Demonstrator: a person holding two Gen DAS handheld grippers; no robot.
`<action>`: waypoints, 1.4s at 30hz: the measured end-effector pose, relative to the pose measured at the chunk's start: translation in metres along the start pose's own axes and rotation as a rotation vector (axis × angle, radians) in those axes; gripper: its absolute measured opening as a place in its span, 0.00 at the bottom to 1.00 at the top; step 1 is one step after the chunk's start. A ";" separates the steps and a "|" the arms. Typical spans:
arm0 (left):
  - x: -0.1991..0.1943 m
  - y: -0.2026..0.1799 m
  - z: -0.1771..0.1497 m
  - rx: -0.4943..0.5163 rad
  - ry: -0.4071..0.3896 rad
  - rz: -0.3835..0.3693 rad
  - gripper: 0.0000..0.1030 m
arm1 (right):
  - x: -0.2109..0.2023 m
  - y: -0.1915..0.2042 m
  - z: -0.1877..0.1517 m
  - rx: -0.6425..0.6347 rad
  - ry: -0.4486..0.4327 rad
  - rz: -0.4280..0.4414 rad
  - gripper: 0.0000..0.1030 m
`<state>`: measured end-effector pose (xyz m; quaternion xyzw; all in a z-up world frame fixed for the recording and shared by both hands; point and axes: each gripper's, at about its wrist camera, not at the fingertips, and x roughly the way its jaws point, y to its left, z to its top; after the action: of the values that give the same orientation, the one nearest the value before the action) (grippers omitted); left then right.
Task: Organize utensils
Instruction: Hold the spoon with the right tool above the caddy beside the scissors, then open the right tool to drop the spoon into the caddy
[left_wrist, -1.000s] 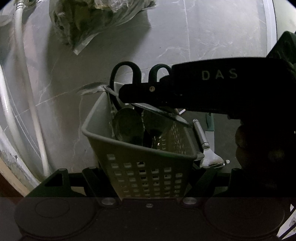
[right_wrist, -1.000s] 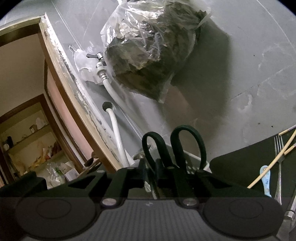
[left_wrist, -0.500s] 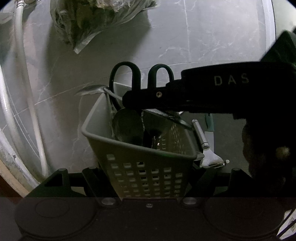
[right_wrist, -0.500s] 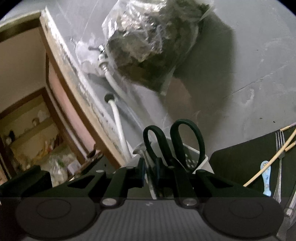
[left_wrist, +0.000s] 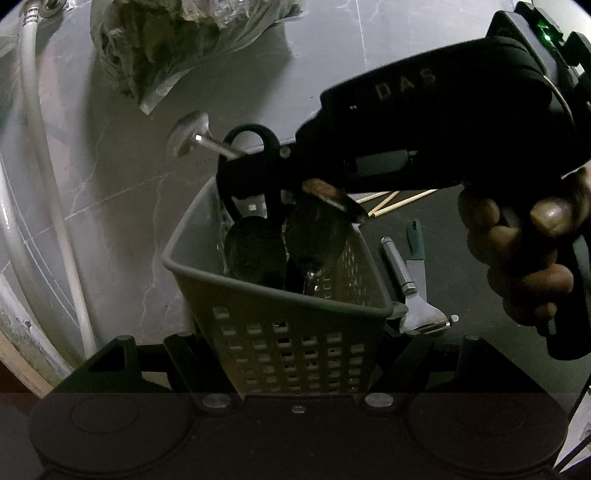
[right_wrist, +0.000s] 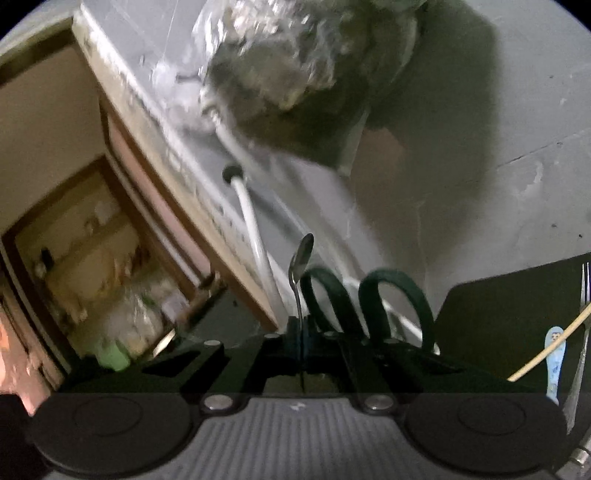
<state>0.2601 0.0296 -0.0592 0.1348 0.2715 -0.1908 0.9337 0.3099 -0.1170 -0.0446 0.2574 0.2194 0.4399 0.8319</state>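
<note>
One spoon (right_wrist: 300, 284) pinched in right gripper (right_wrist: 301, 343), handle along fingers, bowl up, above basket (left_wrist: 280, 295). Left gripper (left_wrist: 295, 354) fingers clamp basket wall. Scissors (right_wrist: 365, 306) inside.

A home kitchen corner: utensil basket (left_wrist: 280, 332), marble-look floor (left_wrist: 129, 192), white hose (left_wrist: 40, 147) (pantry shelves (right_wrist: 85, 236) beyond).

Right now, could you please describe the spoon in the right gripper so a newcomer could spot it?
Find the grey perforated basket on the stone floor. The right gripper above it pinches a small metal spoon, bowl pointing outwards beside the black scissors, unlike the dark spoons standing inside.
</note>
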 end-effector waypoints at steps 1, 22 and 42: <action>0.000 0.000 0.000 -0.001 0.000 0.000 0.76 | -0.001 0.000 -0.002 -0.004 -0.025 0.005 0.02; 0.002 0.007 -0.002 0.054 -0.005 0.017 0.78 | 0.011 -0.003 -0.030 -0.075 -0.136 0.041 0.04; 0.006 0.006 -0.001 0.046 -0.016 0.026 0.78 | -0.031 0.011 0.001 -0.038 0.004 -0.041 0.02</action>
<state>0.2673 0.0339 -0.0626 0.1580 0.2578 -0.1857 0.9349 0.2878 -0.1387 -0.0329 0.2360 0.2180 0.4274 0.8451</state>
